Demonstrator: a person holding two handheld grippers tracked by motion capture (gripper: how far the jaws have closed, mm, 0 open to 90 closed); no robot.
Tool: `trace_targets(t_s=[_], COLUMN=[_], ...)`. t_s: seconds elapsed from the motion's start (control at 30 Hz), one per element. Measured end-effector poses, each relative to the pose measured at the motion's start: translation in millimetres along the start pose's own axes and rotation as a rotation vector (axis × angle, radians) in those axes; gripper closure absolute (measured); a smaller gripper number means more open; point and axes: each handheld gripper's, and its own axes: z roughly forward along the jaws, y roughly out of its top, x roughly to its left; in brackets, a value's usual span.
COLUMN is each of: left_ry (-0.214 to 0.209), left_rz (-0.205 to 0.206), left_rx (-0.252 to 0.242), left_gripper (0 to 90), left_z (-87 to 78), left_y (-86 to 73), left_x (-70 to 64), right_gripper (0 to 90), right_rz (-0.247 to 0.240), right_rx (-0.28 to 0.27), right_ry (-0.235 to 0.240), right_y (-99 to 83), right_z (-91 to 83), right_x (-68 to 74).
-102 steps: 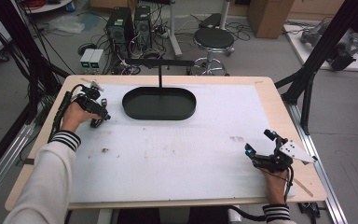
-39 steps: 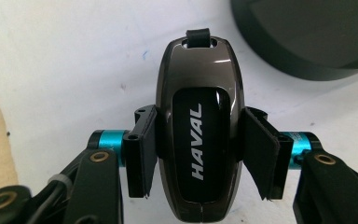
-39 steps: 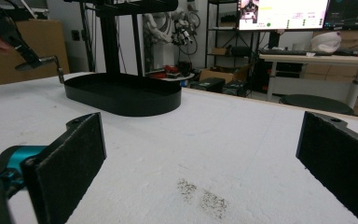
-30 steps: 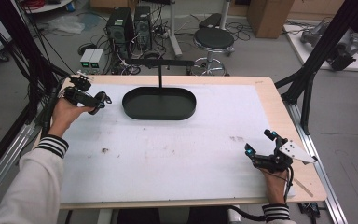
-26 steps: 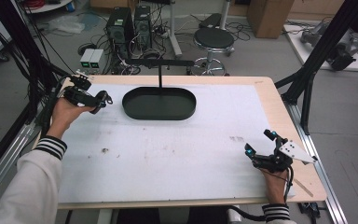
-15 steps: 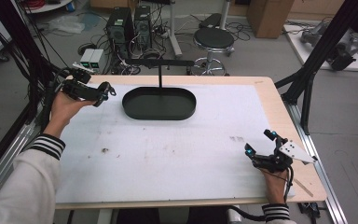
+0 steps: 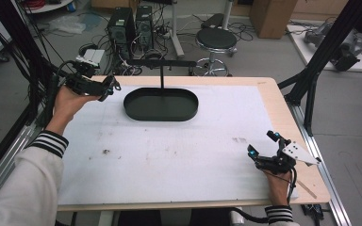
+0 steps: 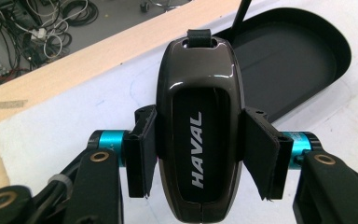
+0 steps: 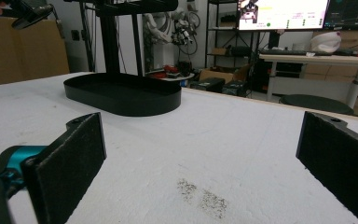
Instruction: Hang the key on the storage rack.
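Note:
My left gripper (image 7: 109,87) is raised above the table's far left corner, shut on a dark glossy car key fob (image 8: 199,126) marked HAVAL. The fob is clamped between both pads (image 8: 142,151), its strap loop pointing away towards the tray. A black oval tray (image 7: 161,104) with an upright T-shaped stand (image 7: 161,66) sits at the far middle of the white table cover (image 7: 179,150), to the right of the fob. My right gripper (image 7: 263,149) rests low near the table's right front edge, open, with nothing between its pads (image 9: 72,158).
The tray (image 9: 121,95) lies well ahead of the right gripper, beyond a dark smudge (image 9: 203,198) on the cover. A stool (image 7: 216,40), computer towers (image 7: 129,23) and cables stand on the floor behind the table. Black frame posts (image 7: 320,61) rise at the right.
My left hand has lifted the fob and carried it towards the far left corner, turning it to point at the tray. The right gripper has stayed still and open.

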Motion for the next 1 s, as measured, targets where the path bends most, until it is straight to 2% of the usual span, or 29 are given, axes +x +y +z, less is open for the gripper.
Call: trace_targets(t_s=[0.57,0.83,1.0], left_ry=[-0.023,-0.028,-0.02], left_rz=[0.019,0.031,0.028], left_rx=[-0.052,-0.065,-0.057], left_gripper=[48.6,48.6,48.6], left_z=[-5.3,-3.1,3.2], left_y=[34.6,53.1,62.2], left_x=[-15.2,-21.9,-23.4], right_gripper=[0.3,0.3,0.3], right_rz=[-0.008,-0.004,-0.008], right_rx=[0.003,0.003,0.004], right_ry=[-0.003,-0.002,-0.004], right_y=[0.2,0.0,0.1], right_z=[0.0,-0.2,-0.3], right_x=[0.0,-0.1,0.0])
